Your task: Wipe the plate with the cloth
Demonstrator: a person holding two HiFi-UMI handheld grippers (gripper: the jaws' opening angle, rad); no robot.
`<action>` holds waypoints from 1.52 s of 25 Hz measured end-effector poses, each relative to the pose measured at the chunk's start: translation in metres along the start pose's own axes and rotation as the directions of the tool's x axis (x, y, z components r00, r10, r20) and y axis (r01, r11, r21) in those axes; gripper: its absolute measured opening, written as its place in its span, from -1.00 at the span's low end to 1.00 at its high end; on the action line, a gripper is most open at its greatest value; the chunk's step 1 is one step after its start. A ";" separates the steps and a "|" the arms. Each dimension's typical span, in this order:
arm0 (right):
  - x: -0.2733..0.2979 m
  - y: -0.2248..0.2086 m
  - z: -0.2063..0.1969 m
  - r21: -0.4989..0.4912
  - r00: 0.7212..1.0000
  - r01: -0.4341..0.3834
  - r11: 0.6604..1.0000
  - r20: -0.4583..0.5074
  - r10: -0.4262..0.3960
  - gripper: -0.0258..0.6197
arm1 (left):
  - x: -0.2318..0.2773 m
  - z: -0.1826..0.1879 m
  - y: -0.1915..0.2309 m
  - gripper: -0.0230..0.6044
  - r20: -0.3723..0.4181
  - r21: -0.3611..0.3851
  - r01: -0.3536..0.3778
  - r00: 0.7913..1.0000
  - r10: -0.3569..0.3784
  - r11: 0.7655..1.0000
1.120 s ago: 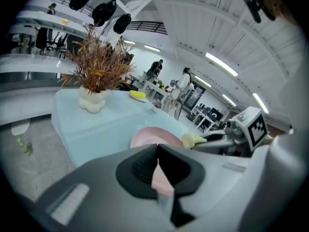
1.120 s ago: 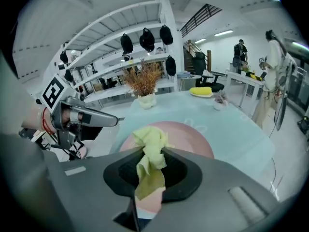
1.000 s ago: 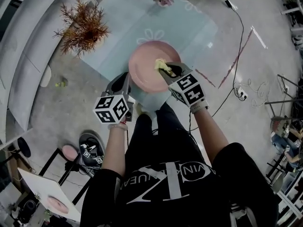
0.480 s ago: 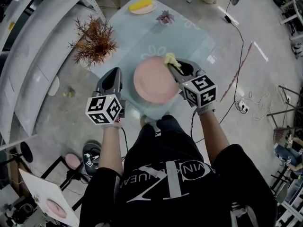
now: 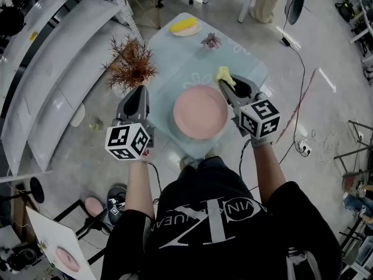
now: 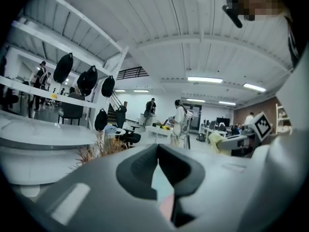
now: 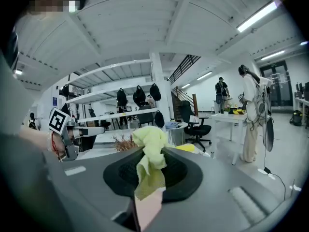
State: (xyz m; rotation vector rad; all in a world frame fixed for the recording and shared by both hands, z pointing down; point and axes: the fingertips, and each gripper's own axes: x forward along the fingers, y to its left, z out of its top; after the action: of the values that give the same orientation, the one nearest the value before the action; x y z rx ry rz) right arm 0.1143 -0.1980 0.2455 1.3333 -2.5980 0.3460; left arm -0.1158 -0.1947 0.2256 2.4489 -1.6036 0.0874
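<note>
A pink plate [image 5: 201, 112] lies on the pale blue table [image 5: 175, 60] in the head view. My right gripper [image 5: 226, 83] is held beyond the plate's far right rim, shut on a crumpled yellow cloth [image 5: 224, 76]. In the right gripper view the cloth [image 7: 150, 151] bulges up out of the shut right gripper [image 7: 148, 170], with a sliver of pink plate [image 7: 147, 211] below it. My left gripper [image 5: 139, 90] hovers left of the plate, off the table's edge. Its jaws in the left gripper view [image 6: 157, 149] meet at the tips with nothing between them.
A dried brown plant [image 5: 133, 66] stands at the table's left corner. A small flower ornament [image 5: 210, 40] and a dish holding something yellow [image 5: 185, 26] sit at the far end. White curved shelves [image 5: 52, 86] run along the left. Cables [image 5: 297, 80] trail over the floor at the right.
The right gripper carried the cloth from the plate's surface out past its far right rim. The left gripper moved away from the plate's left edge. Both now sit higher.
</note>
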 end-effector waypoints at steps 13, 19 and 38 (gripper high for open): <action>-0.027 0.010 0.038 -0.089 0.997 -0.005 0.996 0.079 0.012 -0.65 | -0.037 0.050 -0.003 -0.93 0.141 0.091 -0.105 0.986 0.092 0.990; -0.034 0.010 0.039 -0.076 0.995 -0.011 0.997 0.100 0.019 -0.65 | -0.047 0.051 -0.007 -0.93 0.168 0.080 -0.123 0.980 0.108 0.989; -0.042 0.009 0.032 0.008 0.988 0.022 1.000 0.155 -0.023 -0.65 | -0.065 0.043 0.000 -0.93 0.165 0.077 -0.148 0.977 0.134 0.986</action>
State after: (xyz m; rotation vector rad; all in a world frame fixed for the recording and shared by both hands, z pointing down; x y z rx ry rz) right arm 0.1285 -0.1703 0.2025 1.4439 -2.7064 0.2563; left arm -0.1450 -0.1455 0.1735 2.4592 -1.8796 -0.0156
